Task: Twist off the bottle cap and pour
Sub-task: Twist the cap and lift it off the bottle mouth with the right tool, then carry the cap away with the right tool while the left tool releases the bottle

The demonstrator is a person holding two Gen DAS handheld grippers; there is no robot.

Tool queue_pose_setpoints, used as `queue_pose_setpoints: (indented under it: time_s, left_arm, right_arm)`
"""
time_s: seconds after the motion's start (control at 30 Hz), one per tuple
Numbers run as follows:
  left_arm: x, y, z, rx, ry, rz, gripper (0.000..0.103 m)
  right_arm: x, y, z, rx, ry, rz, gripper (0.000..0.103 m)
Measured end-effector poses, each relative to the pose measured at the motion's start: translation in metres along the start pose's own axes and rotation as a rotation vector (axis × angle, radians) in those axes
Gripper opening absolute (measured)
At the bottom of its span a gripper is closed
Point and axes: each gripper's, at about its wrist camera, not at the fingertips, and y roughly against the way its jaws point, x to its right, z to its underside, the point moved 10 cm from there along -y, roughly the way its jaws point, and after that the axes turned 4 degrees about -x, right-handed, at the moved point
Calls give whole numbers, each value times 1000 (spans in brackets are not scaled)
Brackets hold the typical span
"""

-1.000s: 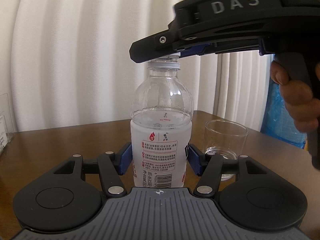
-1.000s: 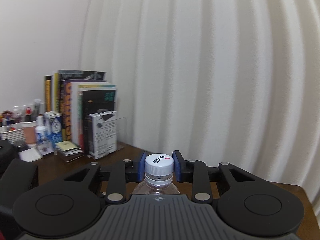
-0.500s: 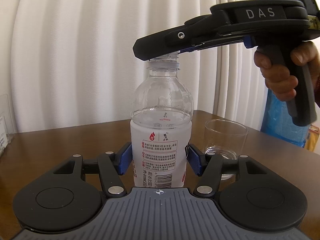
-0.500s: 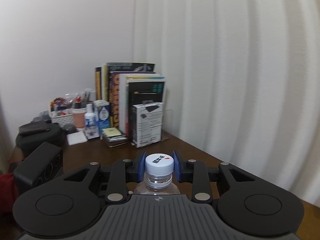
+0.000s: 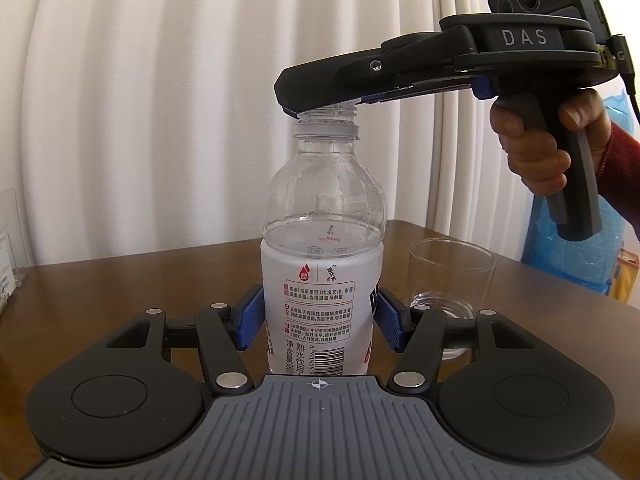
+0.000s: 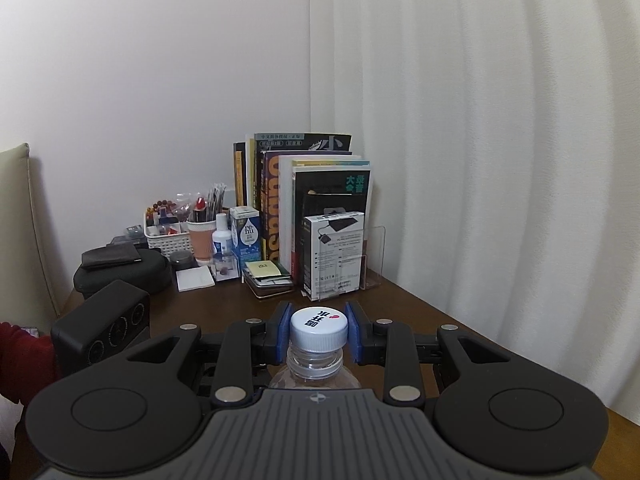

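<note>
A clear water bottle (image 5: 322,264) is stood upright on the brown wooden surface (image 5: 120,280), partly filled, with a white printed label around its lower half. The bottle's labelled body is clamped by the left hand-held gripper (image 5: 320,322), whose blue pads (image 5: 252,318) are pressed against it on both sides, low on the label.

The white cap (image 6: 319,328) at the top of the bottle is held by the right hand-held gripper (image 6: 319,334), closed narrowly on it, with a blue pad against each side. In the left wrist view the right hand-held gripper is seen reaching in from the right above the bottle, its tip covering the cap, while threads of the neck are visible just beneath it. Its handle is gripped by a person's hand (image 5: 536,152) in a red sleeve (image 5: 618,168).

An empty clear glass (image 5: 450,280) is stood on the surface just to the right of the bottle, beyond the left hand-held gripper's right finger. Books (image 6: 304,200) and small desk items are ranged against the wall in the right wrist view.
</note>
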Motion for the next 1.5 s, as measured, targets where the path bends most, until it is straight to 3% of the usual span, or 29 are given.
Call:
queue_pose_setpoints:
  time_s: [0.33,0.63,0.83,0.97,1.13,1.5]
  left_arm:
    - [0,0,2,1,0,1,59]
    - [-1,-1,3,-6,-7,-10,59]
    - [-3,0,3,-8,-5,-22,68]
    - [-1,3,4,-8,-8,-31,87]
    - [2,11,2,-1,-6,-47,101]
    - [21,41,9,-25,-24,-104,103]
  right_arm:
    - [3,4,-7,9,16,10,32]
    - [6,10,-10,35,-5,125,32]
    - [2,18,-10,45,-22,213,32]
    - [-1,27,-10,63,-40,269,32]
    - [-11,41,0,69,-64,336,32]
    - [-46,93,32,65,-106,435,32]
